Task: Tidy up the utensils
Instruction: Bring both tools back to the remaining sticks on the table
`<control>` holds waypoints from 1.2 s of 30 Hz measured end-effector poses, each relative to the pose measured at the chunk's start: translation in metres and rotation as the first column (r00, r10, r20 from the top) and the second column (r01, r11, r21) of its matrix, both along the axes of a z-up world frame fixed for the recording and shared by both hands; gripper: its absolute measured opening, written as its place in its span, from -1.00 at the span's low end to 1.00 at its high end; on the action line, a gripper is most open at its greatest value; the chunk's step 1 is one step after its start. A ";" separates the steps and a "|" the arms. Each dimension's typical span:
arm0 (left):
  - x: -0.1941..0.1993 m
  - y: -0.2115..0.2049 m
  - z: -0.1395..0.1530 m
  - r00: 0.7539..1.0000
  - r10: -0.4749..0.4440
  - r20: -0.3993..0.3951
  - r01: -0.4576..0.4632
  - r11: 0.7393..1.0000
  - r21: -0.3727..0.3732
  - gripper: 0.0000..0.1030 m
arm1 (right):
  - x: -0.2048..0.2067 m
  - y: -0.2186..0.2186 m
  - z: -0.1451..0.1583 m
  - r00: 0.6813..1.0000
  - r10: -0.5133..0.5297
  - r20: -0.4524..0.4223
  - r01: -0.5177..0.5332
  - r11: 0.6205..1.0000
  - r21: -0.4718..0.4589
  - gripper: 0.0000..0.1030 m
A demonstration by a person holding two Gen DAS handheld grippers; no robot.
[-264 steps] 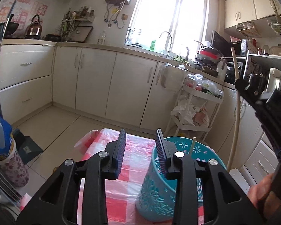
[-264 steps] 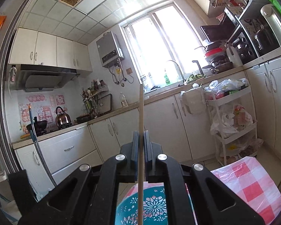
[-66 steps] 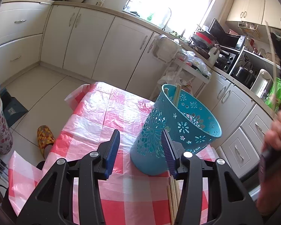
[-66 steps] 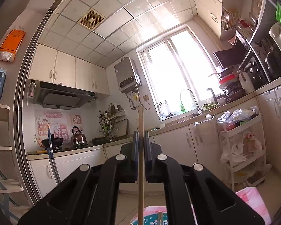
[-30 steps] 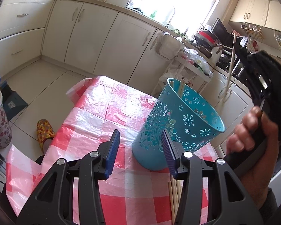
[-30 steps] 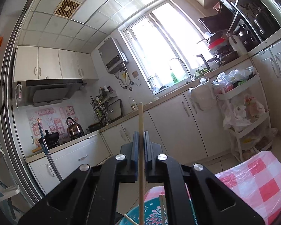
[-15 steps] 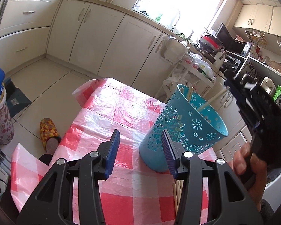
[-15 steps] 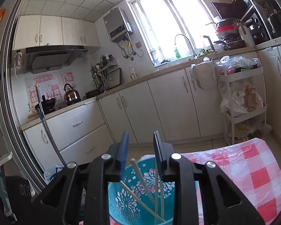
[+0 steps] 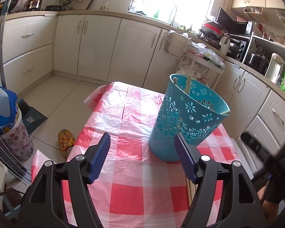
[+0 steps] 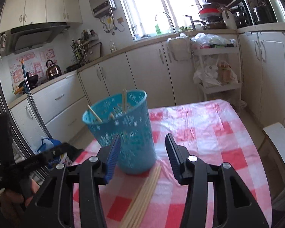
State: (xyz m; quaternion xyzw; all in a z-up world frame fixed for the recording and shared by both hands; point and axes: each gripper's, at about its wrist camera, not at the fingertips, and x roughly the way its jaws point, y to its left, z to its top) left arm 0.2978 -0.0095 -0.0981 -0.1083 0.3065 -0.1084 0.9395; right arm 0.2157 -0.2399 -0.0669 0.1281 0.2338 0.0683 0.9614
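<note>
A teal perforated holder (image 9: 186, 121) stands on the red-and-white checked tablecloth (image 9: 123, 114), with a few wooden chopsticks (image 9: 188, 83) leaning inside it; it also shows in the right wrist view (image 10: 123, 127). Several loose chopsticks (image 10: 144, 193) lie in a bundle on the cloth in front of the holder; their ends show in the left wrist view (image 9: 191, 190). My left gripper (image 9: 142, 155) is open and empty, low over the cloth just left of the holder. My right gripper (image 10: 142, 152) is open and empty, above the loose bundle and near the holder.
Cream kitchen cabinets (image 9: 96, 43) line the far wall. A white trolley (image 10: 216, 64) with bags stands by them. A slipper (image 9: 66, 138) and a bagged bin (image 9: 11, 129) sit on the floor left of the table. A white stool (image 10: 279, 134) stands at the right.
My right gripper let go of the chopstick it held over the holder, opened, and came down toward the bundle on the cloth. My left gripper opened wider and drew back a little.
</note>
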 end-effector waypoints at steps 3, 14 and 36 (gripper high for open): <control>-0.007 -0.005 0.002 1.000 -0.004 -0.007 0.004 1.000 0.030 0.41 | -0.007 -0.003 -0.024 0.995 -0.008 -0.097 0.008 1.000 0.002 -0.07; -0.026 -0.022 0.003 0.999 -0.028 -0.036 0.031 0.994 0.103 0.52 | 0.006 0.023 -0.069 0.960 0.001 -0.281 -0.028 0.995 -0.092 -0.08; -0.041 -0.042 -0.030 0.985 -0.084 -0.153 0.108 0.982 0.153 0.58 | 0.001 0.009 -0.084 0.930 -0.050 -0.363 -0.001 0.990 -0.139 -0.12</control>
